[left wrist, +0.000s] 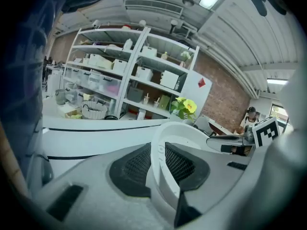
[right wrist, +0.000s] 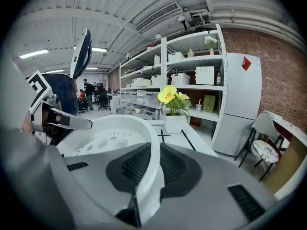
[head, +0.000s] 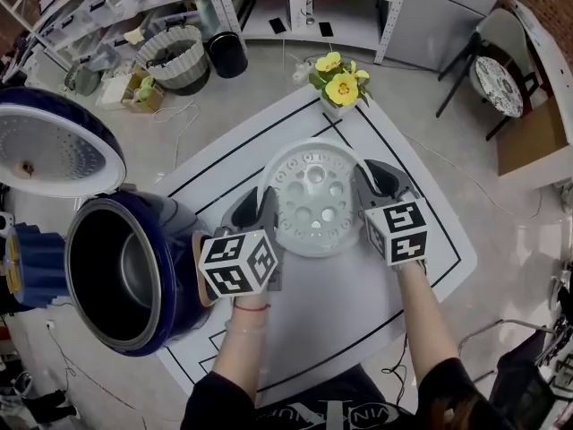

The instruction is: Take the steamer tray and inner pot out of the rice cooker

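Left gripper (head: 265, 207) clamps the steamer tray (head: 315, 197) rim at nine o'clock; right gripper (head: 368, 186) clamps it at three o'clock.

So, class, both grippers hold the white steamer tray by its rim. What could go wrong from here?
The left gripper and right gripper each pinch only the thin rim of the steamer tray, on opposite sides. If one slips or they move unevenly, it could tip or drop. The flower pot stands just beyond the tray, so setting it down too far forward might knock it over.
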Motion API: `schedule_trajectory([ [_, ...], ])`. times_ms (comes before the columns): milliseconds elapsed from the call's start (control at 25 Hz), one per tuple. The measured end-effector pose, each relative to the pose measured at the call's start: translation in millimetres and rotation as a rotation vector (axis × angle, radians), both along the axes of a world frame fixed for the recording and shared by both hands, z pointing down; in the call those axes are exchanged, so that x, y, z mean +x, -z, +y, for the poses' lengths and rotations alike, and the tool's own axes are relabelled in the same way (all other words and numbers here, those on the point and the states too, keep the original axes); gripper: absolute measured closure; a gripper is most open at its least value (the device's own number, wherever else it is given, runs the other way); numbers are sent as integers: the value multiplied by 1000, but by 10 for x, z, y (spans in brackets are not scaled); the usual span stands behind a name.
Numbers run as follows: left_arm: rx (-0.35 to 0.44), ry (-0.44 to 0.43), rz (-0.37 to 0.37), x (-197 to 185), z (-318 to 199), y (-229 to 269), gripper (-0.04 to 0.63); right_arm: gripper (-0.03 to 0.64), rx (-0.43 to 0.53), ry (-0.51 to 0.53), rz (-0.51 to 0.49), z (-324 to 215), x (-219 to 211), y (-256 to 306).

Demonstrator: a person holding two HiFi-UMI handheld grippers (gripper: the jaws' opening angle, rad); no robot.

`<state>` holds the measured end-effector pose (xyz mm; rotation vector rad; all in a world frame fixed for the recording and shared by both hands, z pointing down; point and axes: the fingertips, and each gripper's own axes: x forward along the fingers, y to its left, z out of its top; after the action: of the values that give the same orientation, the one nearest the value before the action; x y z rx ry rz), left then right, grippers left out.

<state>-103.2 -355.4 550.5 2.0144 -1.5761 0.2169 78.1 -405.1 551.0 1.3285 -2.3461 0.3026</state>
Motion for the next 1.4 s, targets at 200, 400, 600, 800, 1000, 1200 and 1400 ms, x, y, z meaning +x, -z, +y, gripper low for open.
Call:
schedule_trajectory([
  [200,-21,-5,38,46,-95,-101,505,561,-29,-1,15,-104,18,-131],
  [400,-15,-13,26,48,-159,-112,505,560,-24,-1,17,-177,11,-169],
  [600,5,-26,-4,61,-180,-105,503,555,-12,-8,43,-198,5,-204],
  [800,39,-11,-2,58,-186,-53,465,541,20,-21,43,-194,9,-134],
  [1000,126,11,-40,78,-119,138,445,509,74,-6,37,-70,7,24],
  [1200,189,-14,-40,191,55,402,445,505,130,12,-3,160,-8,349],
  [1400,226,-33,-22,288,309,671,445,505,169,44,-25,454,-33,733],
])
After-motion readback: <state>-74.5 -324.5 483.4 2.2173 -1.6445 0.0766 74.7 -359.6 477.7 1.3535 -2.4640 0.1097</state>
